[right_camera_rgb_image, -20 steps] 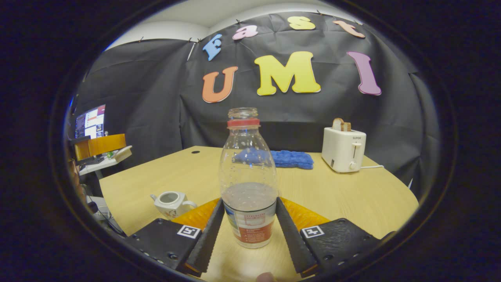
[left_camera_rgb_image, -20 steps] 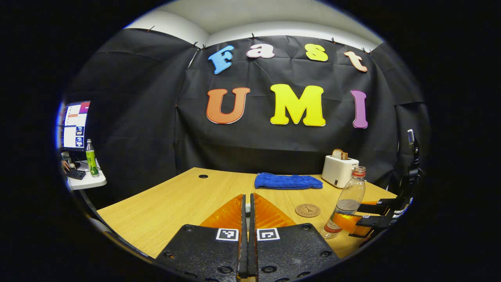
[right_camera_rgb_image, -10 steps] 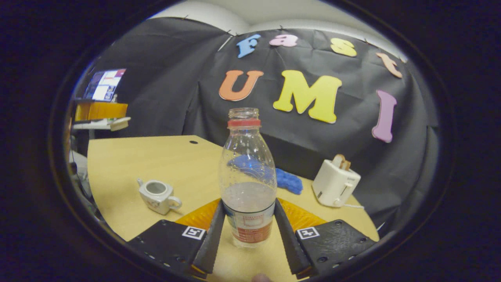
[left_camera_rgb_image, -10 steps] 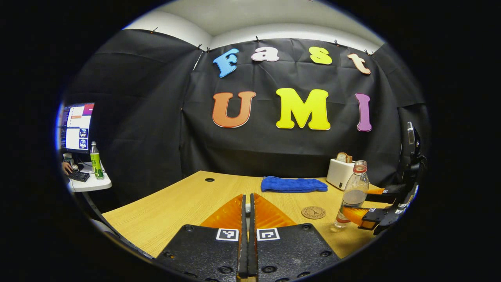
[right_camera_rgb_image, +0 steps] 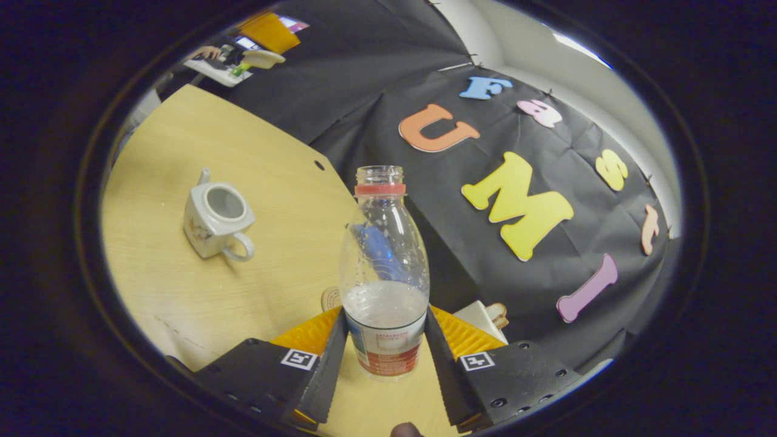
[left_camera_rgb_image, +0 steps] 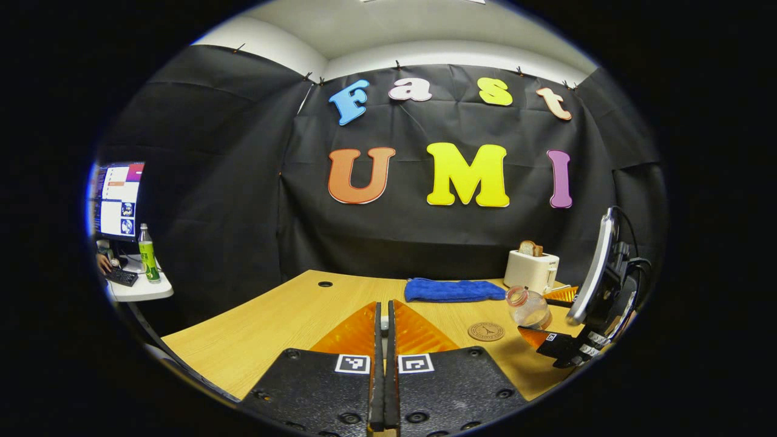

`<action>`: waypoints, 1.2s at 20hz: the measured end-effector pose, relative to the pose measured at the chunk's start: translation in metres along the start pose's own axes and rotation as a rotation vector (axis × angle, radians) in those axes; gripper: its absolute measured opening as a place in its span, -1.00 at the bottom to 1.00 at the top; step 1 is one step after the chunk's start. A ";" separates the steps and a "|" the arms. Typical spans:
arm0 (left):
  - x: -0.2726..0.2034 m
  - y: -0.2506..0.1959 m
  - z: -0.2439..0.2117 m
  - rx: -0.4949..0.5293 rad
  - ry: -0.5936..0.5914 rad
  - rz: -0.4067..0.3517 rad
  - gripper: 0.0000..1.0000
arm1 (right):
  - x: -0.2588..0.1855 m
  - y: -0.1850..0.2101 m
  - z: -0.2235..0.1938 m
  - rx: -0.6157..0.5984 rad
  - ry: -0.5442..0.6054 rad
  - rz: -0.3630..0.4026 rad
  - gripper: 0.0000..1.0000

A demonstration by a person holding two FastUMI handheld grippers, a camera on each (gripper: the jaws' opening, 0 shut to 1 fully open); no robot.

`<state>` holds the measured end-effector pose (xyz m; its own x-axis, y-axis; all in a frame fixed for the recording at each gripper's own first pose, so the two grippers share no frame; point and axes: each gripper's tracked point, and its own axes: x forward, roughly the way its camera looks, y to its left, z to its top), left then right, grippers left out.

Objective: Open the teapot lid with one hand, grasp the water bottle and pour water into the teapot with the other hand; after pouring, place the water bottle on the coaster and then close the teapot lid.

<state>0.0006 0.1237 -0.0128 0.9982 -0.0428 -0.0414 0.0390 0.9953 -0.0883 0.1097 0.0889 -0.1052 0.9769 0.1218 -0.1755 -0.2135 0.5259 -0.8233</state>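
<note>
On the pale wooden table (left_camera_rgb_image: 273, 315), the folded blue towel (left_camera_rgb_image: 454, 289) lies far against the wall with the white toaster (left_camera_rgb_image: 532, 271) to its right, the round cork coaster (left_camera_rgb_image: 486, 331) nearer, before them.

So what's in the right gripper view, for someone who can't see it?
The right gripper holds a capless bottle with some water in it, tilted over a wooden table. A white teapot sits there, lid off.

Clear glossy plastic water bottle (right_camera_rgb_image: 383, 267); white glazed ceramic teapot (right_camera_rgb_image: 213, 220); matt light wood-grain counter (right_camera_rgb_image: 182, 279); nubby blue cloth towel (left_camera_rgb_image: 454, 289); round brown cork-like coaster (left_camera_rgb_image: 486, 331).
</note>
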 end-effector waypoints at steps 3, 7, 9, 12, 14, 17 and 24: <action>-0.001 -0.005 -0.001 -0.005 0.012 -0.033 -0.94 | 0.003 0.008 0.005 -0.122 -0.017 -0.013 0.40; -0.001 -0.004 -0.002 0.007 0.016 -0.047 -0.94 | 0.002 0.017 0.006 -0.275 -0.047 -0.035 0.41; -0.001 -0.008 -0.002 0.020 0.015 -0.064 -0.94 | 0.006 0.022 0.008 -0.334 -0.052 -0.038 0.42; -0.001 -0.006 -0.003 0.034 0.020 -0.066 -0.94 | 0.013 0.027 0.009 -0.429 -0.063 -0.036 0.40; -0.002 -0.004 -0.004 0.035 0.023 -0.065 -0.94 | 0.014 0.027 0.009 -0.489 -0.075 -0.041 0.40; -0.003 0.003 -0.003 0.039 0.021 -0.055 -0.94 | 0.012 0.031 0.014 -0.552 -0.086 -0.045 0.42; -0.002 0.013 -0.006 0.039 0.027 -0.037 -0.94 | 0.005 0.024 0.029 -0.703 -0.130 -0.110 0.41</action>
<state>-0.0009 0.1366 -0.0200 0.9945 -0.0815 -0.0655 0.0782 0.9956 -0.0511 0.1091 0.1267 -0.1098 0.9743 0.2215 -0.0419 -0.0154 -0.1200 -0.9927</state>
